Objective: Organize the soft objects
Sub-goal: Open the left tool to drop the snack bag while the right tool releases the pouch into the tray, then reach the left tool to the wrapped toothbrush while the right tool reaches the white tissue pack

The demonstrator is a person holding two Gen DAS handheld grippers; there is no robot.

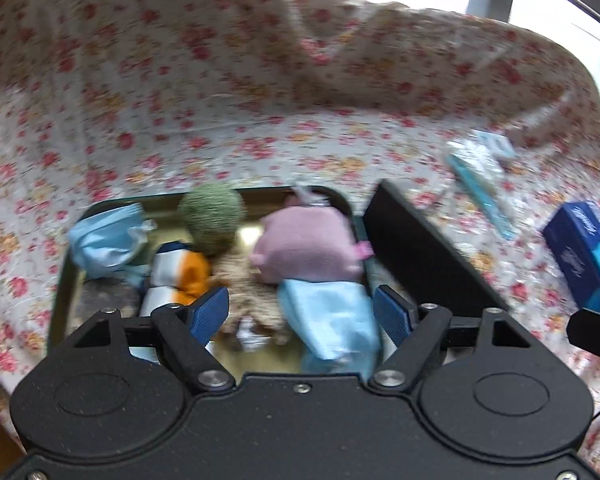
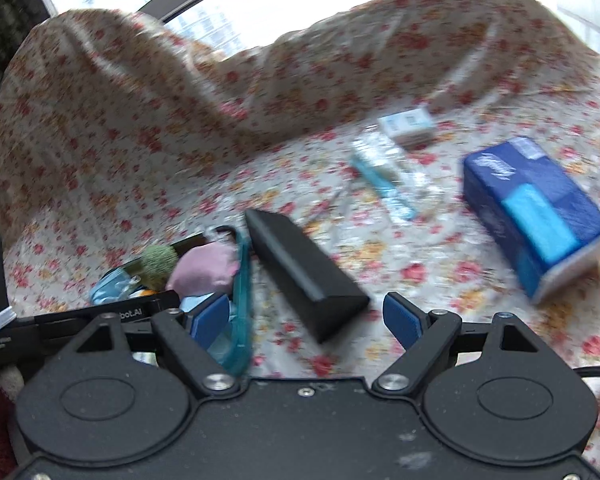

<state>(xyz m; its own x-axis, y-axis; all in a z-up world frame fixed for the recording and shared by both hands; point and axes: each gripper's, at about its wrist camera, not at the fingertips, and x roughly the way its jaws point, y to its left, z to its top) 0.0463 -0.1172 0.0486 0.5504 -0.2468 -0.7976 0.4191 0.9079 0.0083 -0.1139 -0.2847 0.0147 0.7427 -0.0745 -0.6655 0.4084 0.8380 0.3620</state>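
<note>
Two sets of tongs, both spread wide and holding nothing — my left tongs (image 1: 302, 312) hang over the tray (image 1: 66, 276), my right tongs (image 2: 306, 320) just right of it above the floral cloth (image 2: 140, 160). In the tray I see the pink pouch (image 1: 304, 246), green knit ball (image 1: 212, 216), light blue cloth (image 1: 328, 320) and striped orange sock (image 1: 180, 272) packed together. A black wedge (image 2: 300, 272) lies just right of the tray; a blue tissue pack (image 2: 536, 208) sits well beyond that.
</note>
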